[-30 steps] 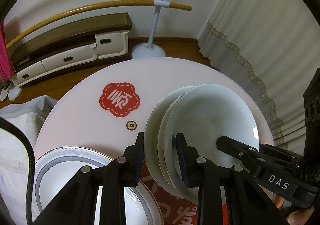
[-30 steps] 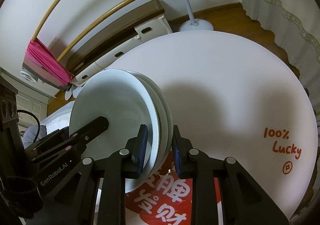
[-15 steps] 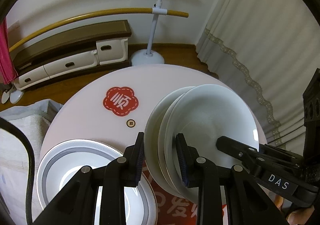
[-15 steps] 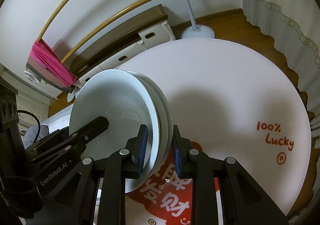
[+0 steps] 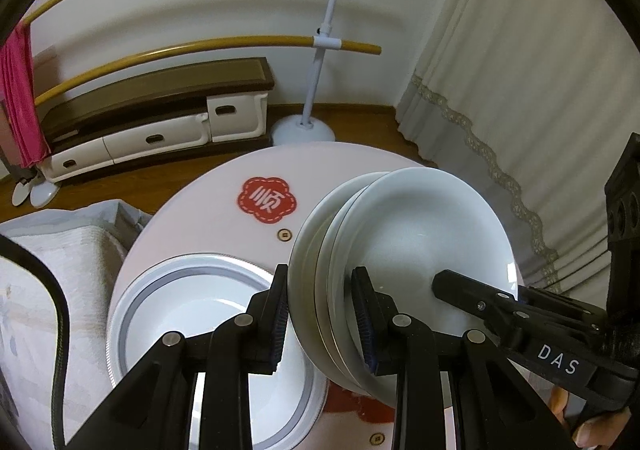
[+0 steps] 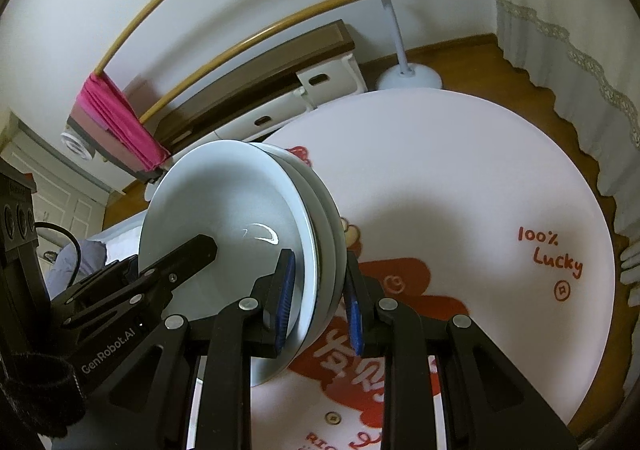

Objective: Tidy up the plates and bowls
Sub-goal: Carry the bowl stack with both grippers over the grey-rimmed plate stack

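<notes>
Round surface [image 6: 460,170], white with red printed motifs: now showing more of its area in both wrist views than a second ago, the two grippers having risen away from it.

Gray-rimmed plate [image 5: 132,314]: resting flat on the surface at its near left side, coming further into the left wrist view as the lift proceeds.

Stack of white plates [image 5: 420,242], apparently three nested: hanging clear of the surface, tilted on edge between the two grippers, unchanged in its seat within them.

Left gripper [image 5: 322,314]: fingers nearly closed, clamping one rim of the stack.

Right gripper [image 6: 320,298]: fingers likewise nearly closed, clamping the opposite rim.

Status: the stack is being carried as one unit; judging by the layout, it is probably heading for the gray-rimmed plate, and both grips need to hold evenly.
</notes>
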Motion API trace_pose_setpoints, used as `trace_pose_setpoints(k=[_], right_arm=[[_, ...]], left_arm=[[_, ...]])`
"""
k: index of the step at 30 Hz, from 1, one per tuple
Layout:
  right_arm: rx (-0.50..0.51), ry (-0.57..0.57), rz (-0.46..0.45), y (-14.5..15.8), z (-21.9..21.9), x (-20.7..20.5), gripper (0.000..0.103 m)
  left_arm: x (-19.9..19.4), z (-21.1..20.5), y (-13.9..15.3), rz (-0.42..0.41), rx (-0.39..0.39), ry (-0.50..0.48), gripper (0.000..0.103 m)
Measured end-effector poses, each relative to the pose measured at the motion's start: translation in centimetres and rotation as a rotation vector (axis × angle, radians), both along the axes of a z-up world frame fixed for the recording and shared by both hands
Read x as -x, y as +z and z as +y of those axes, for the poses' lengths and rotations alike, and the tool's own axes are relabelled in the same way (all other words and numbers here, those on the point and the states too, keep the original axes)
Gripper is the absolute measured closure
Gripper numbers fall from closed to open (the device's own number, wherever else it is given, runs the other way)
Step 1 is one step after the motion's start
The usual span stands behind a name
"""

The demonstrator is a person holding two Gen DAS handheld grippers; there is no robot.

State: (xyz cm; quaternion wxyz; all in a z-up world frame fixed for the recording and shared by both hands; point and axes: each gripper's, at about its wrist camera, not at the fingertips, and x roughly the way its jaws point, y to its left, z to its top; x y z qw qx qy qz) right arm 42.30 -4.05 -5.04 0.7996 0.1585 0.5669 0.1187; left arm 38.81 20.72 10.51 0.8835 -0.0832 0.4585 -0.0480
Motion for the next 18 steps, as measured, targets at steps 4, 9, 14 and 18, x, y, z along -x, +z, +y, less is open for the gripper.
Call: trace_pose_setpoints(k=[4, 9, 14, 18], right_arm=[[-0.002, 0.018, -0.01, 0.6, 1.3, 1.0, 0.079], [-0.009, 0.048, -0.008, 0.6, 3.5, 2.0, 0.079], [-0.016, 0.077, 0.003, 0.3, 5.6, 2.9, 0.079], [-0.016, 0.101, 0.014, -0.1, 7.4, 3.4, 0.079]], left_arm=[[1.5, 1.2, 0.2, -0.008, -0.002, 0.018, 0.077], [3.5, 3.2, 0.0, -0.011, -0.004, 0.046, 0.077], [5.4, 5.2, -0.3, -0.007, -0.002, 0.079, 0.077], [6.5, 6.7, -0.8, 0.001, 0.004, 0.103, 0.077]])
